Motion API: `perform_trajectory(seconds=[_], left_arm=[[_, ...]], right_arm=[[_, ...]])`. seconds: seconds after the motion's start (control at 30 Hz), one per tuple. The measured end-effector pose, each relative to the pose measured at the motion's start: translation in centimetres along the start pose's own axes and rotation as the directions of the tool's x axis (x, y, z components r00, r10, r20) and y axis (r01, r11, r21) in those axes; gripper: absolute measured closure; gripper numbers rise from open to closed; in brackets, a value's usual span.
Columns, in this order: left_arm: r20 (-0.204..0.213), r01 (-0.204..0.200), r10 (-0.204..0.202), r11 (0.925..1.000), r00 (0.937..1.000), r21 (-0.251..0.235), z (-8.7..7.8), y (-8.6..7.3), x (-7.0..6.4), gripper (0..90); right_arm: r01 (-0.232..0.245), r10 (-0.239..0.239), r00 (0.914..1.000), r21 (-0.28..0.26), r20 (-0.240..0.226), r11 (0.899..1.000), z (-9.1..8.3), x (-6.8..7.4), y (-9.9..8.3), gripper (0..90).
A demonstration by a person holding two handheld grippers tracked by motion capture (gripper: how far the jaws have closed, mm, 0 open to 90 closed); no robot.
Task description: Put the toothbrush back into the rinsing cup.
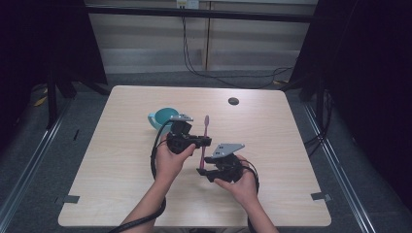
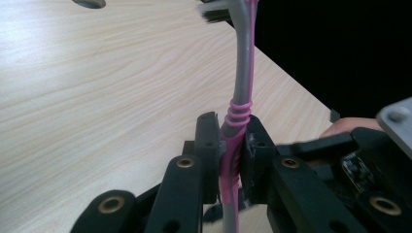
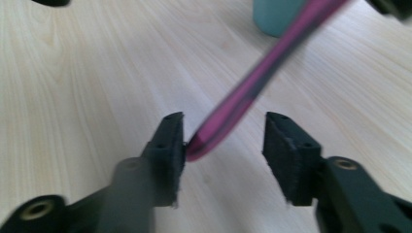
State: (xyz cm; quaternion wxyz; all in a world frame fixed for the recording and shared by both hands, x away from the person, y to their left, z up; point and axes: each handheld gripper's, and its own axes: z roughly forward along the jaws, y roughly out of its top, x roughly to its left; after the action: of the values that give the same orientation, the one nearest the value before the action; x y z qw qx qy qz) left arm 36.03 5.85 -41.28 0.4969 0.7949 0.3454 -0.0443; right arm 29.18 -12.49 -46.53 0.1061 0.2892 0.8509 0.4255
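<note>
**Toothbrush, pink and grey: handover between two hand-held grippers**

While the left gripper (image 2: 232, 150) has its jaws clamped on the ribbed mid-handle, the toothbrush (image 1: 204, 138) stands near upright above the worktop (image 1: 121, 160), bristle head uppermost, just right of the teal cup (image 1: 160, 118).

Item 1. Toothbrush (image 2: 241, 73). Slim moulded plastic; grey stem, pink rubbery grip with raised rings at the waist; dark bristle tuft at the top, partly cut off in the left gripper view. Its lower end (image 3: 204, 141) lies between the jaws of the right gripper (image 3: 224, 145), touching or nearly touching the left-hand pad.

Item 2. Right gripper (image 1: 210, 167). Jaws apart, not closed on the handle; pads black, coarse-textured, squared.

Item 3. Cup. Rounded, smooth, open-topped, standing behind the left gripper (image 1: 201, 141).

Item 4. Worktop. Pale wood-grain laminate, matt.

Step in hand, as judged: a transfer or regrasp, one gripper holding, the other positioned at the tail. The next move likely calls for centring the tail between the open pads and closing squarely before the left releases; the handle is narrow and could pivot if pinched off-centre.
</note>
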Motion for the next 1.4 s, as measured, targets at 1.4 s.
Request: perform_trajectory(seconds=[1.4], left_arm=[[-0.141,-0.032,0.020,0.9962,0.9899,-0.081,-6.9,2.5,2.8,80.3]], right_arm=[[-0.141,0.121,0.9693,0.081,0.214,0.987,-4.0,-4.4,-8.6,14.1]])
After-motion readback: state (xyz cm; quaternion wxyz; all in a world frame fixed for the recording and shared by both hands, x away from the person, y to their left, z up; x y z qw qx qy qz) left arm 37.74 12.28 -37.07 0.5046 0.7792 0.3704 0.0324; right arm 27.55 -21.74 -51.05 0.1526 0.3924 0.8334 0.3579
